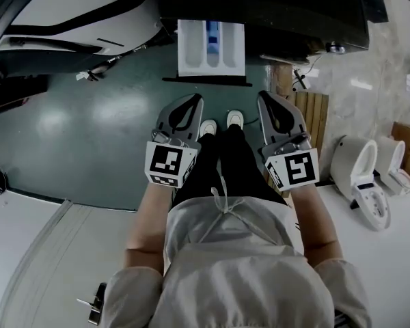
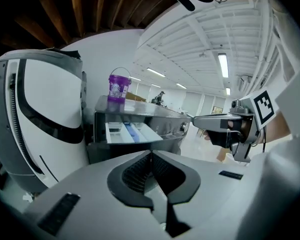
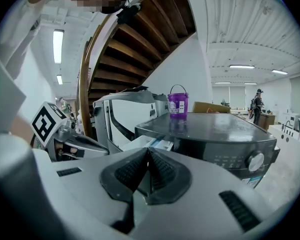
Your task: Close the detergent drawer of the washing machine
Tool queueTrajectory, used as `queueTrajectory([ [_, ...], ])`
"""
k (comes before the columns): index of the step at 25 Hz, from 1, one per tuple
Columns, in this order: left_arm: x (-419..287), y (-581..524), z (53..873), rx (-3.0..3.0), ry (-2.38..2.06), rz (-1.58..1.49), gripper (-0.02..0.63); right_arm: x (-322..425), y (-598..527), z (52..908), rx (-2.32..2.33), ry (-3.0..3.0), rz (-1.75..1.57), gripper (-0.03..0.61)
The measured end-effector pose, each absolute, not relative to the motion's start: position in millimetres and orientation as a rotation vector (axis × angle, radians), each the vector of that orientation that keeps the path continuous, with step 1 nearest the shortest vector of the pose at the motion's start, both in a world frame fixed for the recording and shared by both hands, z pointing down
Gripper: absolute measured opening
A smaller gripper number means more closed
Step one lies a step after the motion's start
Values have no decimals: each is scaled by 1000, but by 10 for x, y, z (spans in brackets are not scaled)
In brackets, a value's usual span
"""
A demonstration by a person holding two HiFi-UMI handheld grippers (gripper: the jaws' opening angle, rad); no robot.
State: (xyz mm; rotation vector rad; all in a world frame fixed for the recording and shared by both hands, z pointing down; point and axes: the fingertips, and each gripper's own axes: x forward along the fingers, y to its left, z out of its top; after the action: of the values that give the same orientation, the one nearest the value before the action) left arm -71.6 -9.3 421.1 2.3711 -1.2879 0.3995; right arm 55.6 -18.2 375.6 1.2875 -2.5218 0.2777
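The white detergent drawer [image 1: 212, 46] stands pulled out from the dark washing machine [image 1: 280, 9], with a blue insert between its compartments. My left gripper [image 1: 193, 101] and right gripper [image 1: 264, 98] are both held low in front of it, apart from it, side by side. Each is shut with nothing between its jaws. In the left gripper view the shut jaws [image 2: 151, 154] point at the open drawer [image 2: 132, 132], and the right gripper [image 2: 196, 119] shows beside it. From the right gripper [image 3: 148, 151] the drawer [image 3: 157, 145] peeks out just beyond the tips.
A purple bucket [image 3: 178, 101] stands on the washer's top. A white machine with an open door [image 1: 82, 12] is to the left. Wooden slats [image 1: 316, 115] and white toilets [image 1: 361, 173] lie to the right. The person's feet [image 1: 219, 123] are between the grippers.
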Motion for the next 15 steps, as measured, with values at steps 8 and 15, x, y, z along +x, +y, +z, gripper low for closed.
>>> queueTrajectory([
  [8,-684,-263,4606,2271,-1369,355,23,643,-288,4114,1282,-2481,302,8],
  [15,-681,-303,4626,2277,-1401,365,21,657,-424,4088,1342,-2476,298,7],
])
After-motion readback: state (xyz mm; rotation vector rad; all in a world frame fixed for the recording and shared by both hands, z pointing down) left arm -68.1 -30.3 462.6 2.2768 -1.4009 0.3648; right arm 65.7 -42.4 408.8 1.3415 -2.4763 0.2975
